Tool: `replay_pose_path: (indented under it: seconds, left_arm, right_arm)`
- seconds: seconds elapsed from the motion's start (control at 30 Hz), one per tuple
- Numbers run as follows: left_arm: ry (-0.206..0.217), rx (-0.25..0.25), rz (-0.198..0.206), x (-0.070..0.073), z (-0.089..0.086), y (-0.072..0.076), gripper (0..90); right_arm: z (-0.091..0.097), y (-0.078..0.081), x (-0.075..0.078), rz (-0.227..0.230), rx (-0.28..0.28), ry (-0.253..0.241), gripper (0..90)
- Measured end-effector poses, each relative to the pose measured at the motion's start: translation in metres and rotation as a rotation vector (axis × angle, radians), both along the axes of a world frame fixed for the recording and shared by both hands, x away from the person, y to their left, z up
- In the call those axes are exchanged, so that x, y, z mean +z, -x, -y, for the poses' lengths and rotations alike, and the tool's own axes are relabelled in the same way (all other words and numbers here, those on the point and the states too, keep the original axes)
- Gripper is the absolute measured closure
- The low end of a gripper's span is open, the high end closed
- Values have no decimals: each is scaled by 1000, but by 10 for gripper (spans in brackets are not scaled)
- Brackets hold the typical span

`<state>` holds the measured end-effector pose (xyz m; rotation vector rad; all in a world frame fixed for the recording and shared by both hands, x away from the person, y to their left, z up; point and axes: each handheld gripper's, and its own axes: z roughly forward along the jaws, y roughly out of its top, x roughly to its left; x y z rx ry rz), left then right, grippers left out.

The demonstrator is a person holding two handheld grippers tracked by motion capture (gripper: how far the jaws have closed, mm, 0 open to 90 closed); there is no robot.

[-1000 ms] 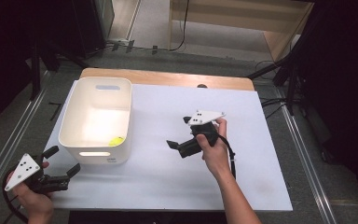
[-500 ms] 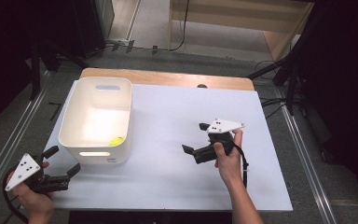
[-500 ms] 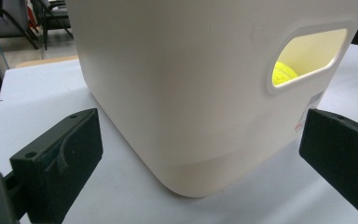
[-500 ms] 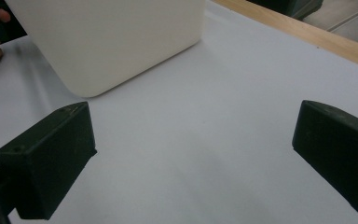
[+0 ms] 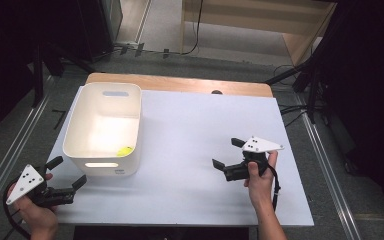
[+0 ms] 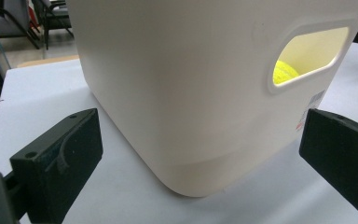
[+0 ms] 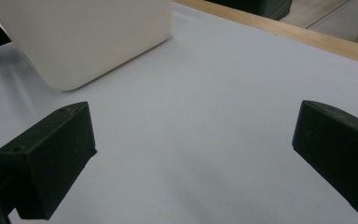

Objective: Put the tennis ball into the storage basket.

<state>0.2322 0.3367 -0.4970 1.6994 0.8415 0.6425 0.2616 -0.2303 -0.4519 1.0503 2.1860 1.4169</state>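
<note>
A white plastic bin (image 5: 103, 127) stands on the left part of the white table (image 5: 190, 135). A small yellow object (image 5: 125, 150) lies inside it at the near right corner, and shows through the handle slot as a yellow object (image 6: 285, 71) in the left gripper view. My left gripper (image 5: 66, 172) is held open at the table's near left corner, its jaws facing the bin (image 6: 205, 88) close up. My right gripper (image 5: 228, 153) is open over the right part of the table, with nothing between its jaws; the bin (image 7: 84, 37) lies far off to its left.
A wooden strip (image 5: 180, 84) runs along the table's far edge. Metal rails (image 5: 325, 150) flank the table on both sides. Cables and stand legs (image 5: 300, 80) sit on the floor beyond the far right corner.
My right gripper has drawn back from the table's middle toward the right and nearer the front edge. The left gripper has stayed where it was.
</note>
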Motion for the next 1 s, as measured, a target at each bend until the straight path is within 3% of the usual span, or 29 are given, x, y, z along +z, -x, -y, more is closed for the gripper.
replay_pose_path:
  seconds: [0.67, 1.0]
  left_arm:
    - [3, 1, 5, 0, 1, 0, 0]
    - [3, -2, 6, 0, 1, 0, 0]
  right_arm:
    - [52, 34, -24, 22, -107, -36, 0]
    - [66, 46, -31, 22, -145, -35, 0]
